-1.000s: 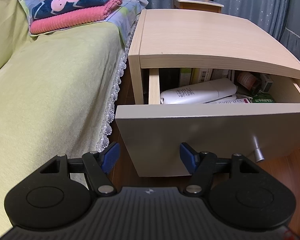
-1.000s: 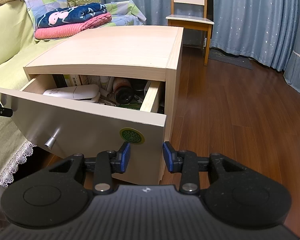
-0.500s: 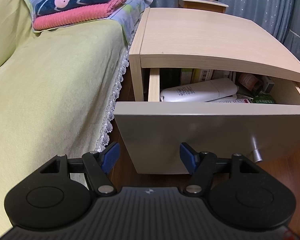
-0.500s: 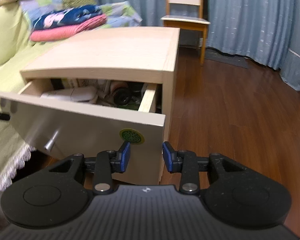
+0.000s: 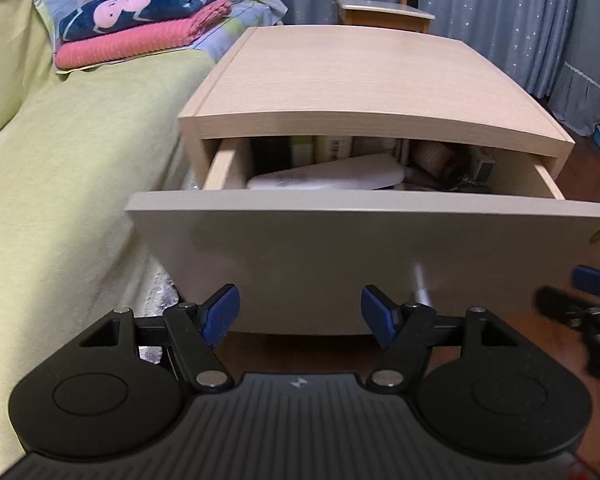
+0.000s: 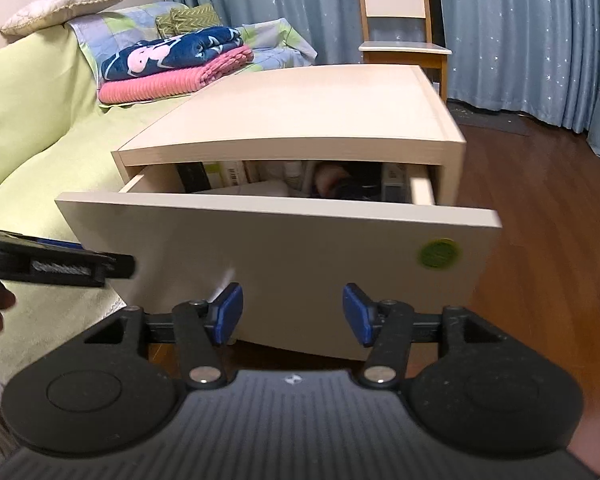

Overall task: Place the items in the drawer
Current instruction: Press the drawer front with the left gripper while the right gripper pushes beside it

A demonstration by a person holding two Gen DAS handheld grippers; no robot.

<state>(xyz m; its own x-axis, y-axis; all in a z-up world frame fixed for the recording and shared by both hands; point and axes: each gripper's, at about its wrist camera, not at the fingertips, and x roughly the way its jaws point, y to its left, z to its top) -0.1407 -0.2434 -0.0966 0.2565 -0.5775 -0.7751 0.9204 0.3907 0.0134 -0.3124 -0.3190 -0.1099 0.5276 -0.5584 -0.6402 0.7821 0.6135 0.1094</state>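
The drawer [image 5: 340, 256] of the light wooden nightstand [image 5: 352, 80] is being kept pulled out, and it is filled with items — a white bottle [image 5: 328, 178] is lying across it behind the front panel. The left gripper [image 5: 300, 314] is being held just in front of this panel, its blue fingers [image 5: 222, 310] spread wide apart and holding nothing. The right gripper [image 6: 292, 312] is being held before the same panel, near the blurred metal knob [image 6: 224, 280] — its fingers [image 6: 230, 312] are also apart and empty. A green round sticker [image 6: 438, 254] is being shown on the panel's corner.
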